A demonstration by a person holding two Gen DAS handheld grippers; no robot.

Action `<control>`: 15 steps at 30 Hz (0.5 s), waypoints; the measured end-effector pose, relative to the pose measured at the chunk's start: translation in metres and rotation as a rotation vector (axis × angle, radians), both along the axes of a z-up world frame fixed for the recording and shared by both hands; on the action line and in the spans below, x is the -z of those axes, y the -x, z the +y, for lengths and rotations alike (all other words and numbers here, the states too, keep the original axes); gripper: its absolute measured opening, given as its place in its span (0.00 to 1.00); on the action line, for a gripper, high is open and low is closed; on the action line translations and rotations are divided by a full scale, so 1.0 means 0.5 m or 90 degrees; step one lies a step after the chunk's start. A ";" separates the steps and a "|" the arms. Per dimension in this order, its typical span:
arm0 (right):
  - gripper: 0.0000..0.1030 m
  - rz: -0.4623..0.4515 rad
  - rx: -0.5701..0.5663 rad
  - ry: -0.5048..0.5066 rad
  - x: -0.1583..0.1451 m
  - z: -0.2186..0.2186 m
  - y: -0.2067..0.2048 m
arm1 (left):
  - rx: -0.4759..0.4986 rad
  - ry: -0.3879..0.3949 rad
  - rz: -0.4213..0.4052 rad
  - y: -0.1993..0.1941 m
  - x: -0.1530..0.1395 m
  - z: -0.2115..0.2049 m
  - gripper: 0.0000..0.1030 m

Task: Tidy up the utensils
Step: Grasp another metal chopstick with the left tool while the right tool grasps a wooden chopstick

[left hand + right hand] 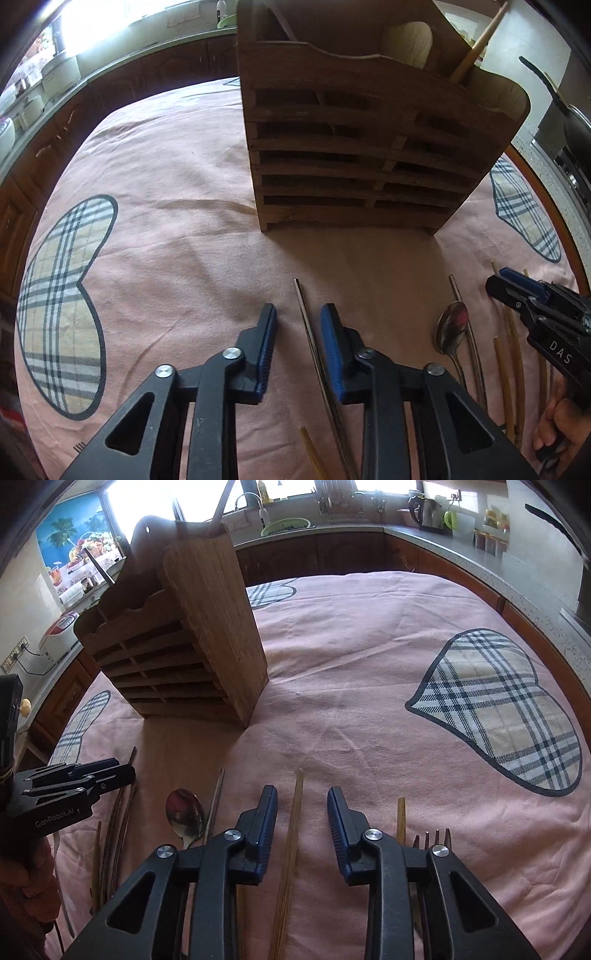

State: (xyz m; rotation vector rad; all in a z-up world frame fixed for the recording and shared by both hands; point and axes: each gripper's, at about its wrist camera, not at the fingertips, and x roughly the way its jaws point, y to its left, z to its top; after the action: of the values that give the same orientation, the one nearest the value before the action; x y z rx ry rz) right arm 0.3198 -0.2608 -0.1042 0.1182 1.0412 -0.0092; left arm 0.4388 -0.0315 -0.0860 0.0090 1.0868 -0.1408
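Observation:
A slatted wooden utensil holder [362, 147] [192, 638] stands on the pink tablecloth, with a wooden handle [476, 48] sticking out of it. My left gripper [299, 314] is low over the cloth, its jaws apart on either side of a thin metal chopstick [314, 350] without touching it. My right gripper [303, 794] straddles a wooden chopstick [291, 842] in the same way, with gaps at both pads. A metal spoon [452, 328] [184, 818] lies between the two grippers. A fork [432, 840] lies at the right, partly hidden by my right gripper.
More chopsticks lie along the near edge: bamboo ones [513, 369], dark ones [118, 834] and a short pale one [400, 816]. A hand [561, 424] holds the right gripper. Plaid heart patches [498, 709] mark the cloth. Kitchen counters [443, 539] ring the table.

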 end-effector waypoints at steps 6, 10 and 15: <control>0.07 -0.011 0.003 0.005 -0.001 -0.003 0.009 | 0.018 -0.002 -0.012 -0.006 0.013 -0.013 0.06; 0.05 -0.016 0.005 -0.014 -0.007 0.000 0.009 | 0.012 0.066 -0.019 0.004 0.009 0.007 0.04; 0.04 -0.052 0.002 -0.032 -0.056 0.010 0.039 | 0.011 0.123 -0.059 0.049 -0.036 0.039 0.03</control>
State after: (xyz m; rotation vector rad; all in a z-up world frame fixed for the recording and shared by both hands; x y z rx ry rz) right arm 0.3001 -0.2557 -0.0760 0.1648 0.9605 0.0192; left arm 0.4143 -0.0118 -0.0681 -0.1472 0.9776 -0.2582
